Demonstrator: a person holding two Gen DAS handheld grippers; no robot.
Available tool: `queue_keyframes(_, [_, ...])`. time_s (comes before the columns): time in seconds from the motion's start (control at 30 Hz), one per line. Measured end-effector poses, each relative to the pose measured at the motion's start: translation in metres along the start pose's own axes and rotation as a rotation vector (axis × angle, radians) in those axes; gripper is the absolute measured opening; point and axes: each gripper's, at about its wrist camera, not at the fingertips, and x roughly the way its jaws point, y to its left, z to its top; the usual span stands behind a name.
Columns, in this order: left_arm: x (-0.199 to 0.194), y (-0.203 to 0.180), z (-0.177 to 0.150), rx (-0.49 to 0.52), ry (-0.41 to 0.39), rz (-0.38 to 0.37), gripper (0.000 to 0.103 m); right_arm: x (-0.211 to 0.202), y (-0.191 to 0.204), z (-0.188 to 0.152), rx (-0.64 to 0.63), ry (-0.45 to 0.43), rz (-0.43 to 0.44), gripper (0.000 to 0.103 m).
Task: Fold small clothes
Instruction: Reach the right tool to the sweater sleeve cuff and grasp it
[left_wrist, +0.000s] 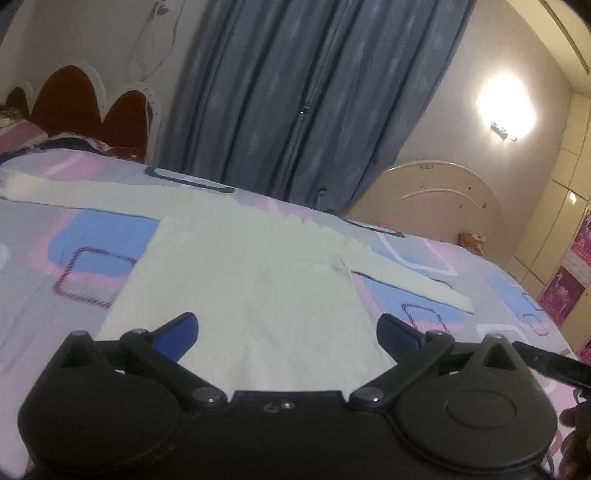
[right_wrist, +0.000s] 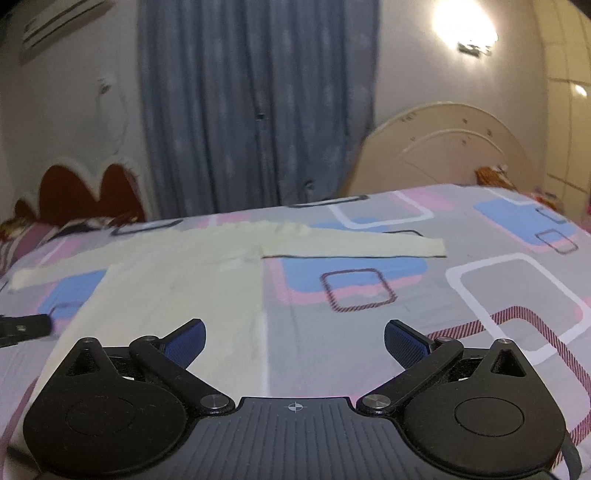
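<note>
Partly hidden behind fingers (left_wrist: 177, 336): sweater (left_wrist: 240, 295) hem.

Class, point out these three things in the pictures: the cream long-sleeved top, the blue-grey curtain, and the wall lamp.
cream long-sleeved top (left_wrist: 240, 280): left wrist view, middle of its body.
blue-grey curtain (right_wrist: 255, 110): right wrist view, central folds.
wall lamp (left_wrist: 503, 131): left wrist view, its metal fitting.

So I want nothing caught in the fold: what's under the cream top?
The cream top lies flat on the patterned bedsheet, sleeves spread. Only sheet shows around it; whatever is beneath is covered.
</note>
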Motion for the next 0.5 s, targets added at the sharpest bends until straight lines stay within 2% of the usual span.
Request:
queue_keyframes(0.03, [0.009, -0.002, 0.004, 0.034, 0.003, 0.027, 0.102, 0.009, -0.007, 0.005, 0.009, 0.001, -0.008, 0.079])
queue_keyframes(0.07, [0.021, -0.003, 0.01, 0.068, 0.02, 0.04, 0.1, 0.023, -0.014, 0.012, 0.024, 0.015, -0.024, 0.075])
queue_keyframes(0.17, [0.058, 0.007, 0.026, 0.089, 0.075, 0.098, 0.094, 0.057, -0.037, 0.027, 0.08, 0.019, -0.042, 0.074])
queue_keyframes(0.2, [0.069, 0.012, 0.03, 0.088, 0.077, 0.112, 0.085, 0.069, -0.044, 0.032, 0.093, 0.014, -0.049, 0.074])
queue_keyframes(0.27, [0.094, 0.023, 0.039, 0.094, 0.087, 0.128, 0.073, 0.096, -0.061, 0.044, 0.125, 0.005, -0.06, 0.072])
queue_keyframes(0.33, [0.115, 0.034, 0.046, 0.108, 0.091, 0.156, 0.074, 0.127, -0.083, 0.055, 0.175, 0.007, -0.069, 0.054])
queue_keyframes(0.4, [0.137, 0.041, 0.052, 0.114, 0.083, 0.199, 0.088, 0.163, -0.107, 0.065, 0.221, 0.01, -0.101, 0.047])
queue_keyframes(0.5, [0.163, 0.051, 0.058, 0.106, 0.074, 0.218, 0.088, 0.208, -0.141, 0.075, 0.285, 0.013, -0.143, 0.043])
